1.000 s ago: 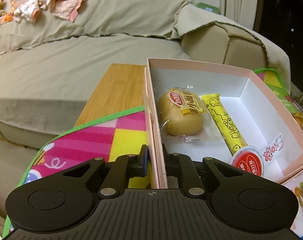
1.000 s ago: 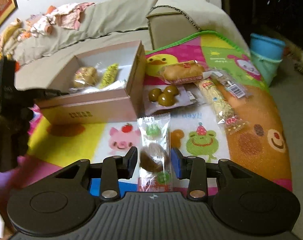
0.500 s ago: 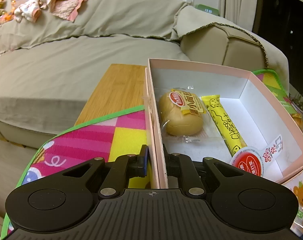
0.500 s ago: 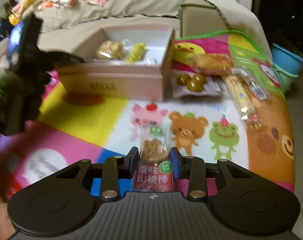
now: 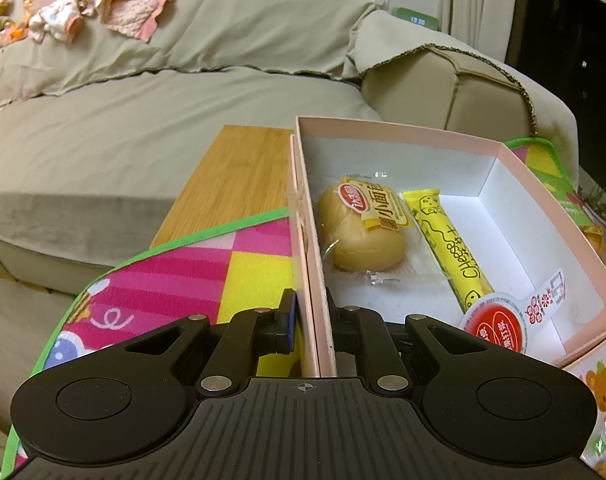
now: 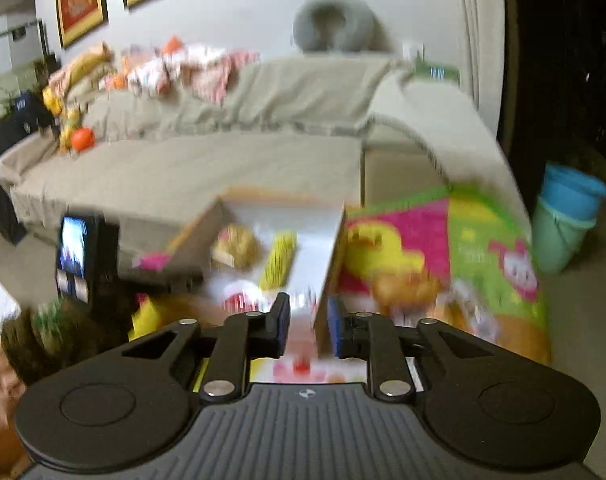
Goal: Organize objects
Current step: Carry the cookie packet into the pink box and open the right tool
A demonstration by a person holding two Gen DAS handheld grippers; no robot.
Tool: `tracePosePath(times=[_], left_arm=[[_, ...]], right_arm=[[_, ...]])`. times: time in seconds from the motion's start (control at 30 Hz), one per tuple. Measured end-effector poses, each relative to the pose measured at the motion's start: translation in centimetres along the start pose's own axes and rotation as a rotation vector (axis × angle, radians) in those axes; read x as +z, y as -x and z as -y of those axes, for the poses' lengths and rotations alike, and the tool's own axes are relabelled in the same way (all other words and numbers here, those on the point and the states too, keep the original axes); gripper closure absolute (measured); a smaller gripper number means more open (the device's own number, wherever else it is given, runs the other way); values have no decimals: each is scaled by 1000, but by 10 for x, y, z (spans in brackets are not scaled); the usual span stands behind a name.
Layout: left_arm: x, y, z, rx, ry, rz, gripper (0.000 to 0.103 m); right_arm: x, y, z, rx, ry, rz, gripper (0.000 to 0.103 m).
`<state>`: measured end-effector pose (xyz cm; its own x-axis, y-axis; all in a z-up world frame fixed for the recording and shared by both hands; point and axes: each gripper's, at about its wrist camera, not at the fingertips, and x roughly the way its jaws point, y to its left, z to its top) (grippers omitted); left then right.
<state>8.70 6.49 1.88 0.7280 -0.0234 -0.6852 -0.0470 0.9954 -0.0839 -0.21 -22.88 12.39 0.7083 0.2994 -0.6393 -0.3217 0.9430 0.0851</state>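
Observation:
My left gripper (image 5: 312, 322) is shut on the near wall of the pink box (image 5: 399, 130). Inside the box lie a wrapped yellow bun (image 5: 359, 232), a yellow cheese stick (image 5: 449, 246) and a red-labelled round packet (image 5: 497, 322). The right wrist view is blurred by motion. My right gripper (image 6: 308, 326) is raised and faces the box (image 6: 335, 240); a pale wrapped snack (image 6: 303, 330) shows between its fingers, too blurred to tell if it is gripped. The bun (image 6: 237, 246) and cheese stick (image 6: 281, 260) show inside the box.
A colourful play mat (image 5: 191, 268) covers a wooden table (image 5: 235, 172) before a beige sofa (image 5: 143, 128). More snack packets (image 6: 407, 292) lie on the mat right of the box. A blue bin (image 6: 567, 212) stands at far right.
My right gripper has lifted from low over the mat with the mooncake packet and swung up toward the box, blurring the view. My left gripper has kept its hold on the box wall.

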Motion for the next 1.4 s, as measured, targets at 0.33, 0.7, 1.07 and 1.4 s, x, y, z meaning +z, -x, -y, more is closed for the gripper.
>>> tracePosePath(times=[0.33,0.7,1.07,1.4], left_arm=[[0,0,0,2,-4,-3,90],[0,2,1,1,-8,-3,90],[4,0,-1,-14,-31,-7,90],[3,0,-1,-16,-24,-3,90]], right_arm=[[-91,-65,-12,-17,-29,-292,47],[-86,-56,-48,36,132,-262,68],[44,-19,-11,100,-28,19,68],[103,-98,11,-29,-122,59,39]])
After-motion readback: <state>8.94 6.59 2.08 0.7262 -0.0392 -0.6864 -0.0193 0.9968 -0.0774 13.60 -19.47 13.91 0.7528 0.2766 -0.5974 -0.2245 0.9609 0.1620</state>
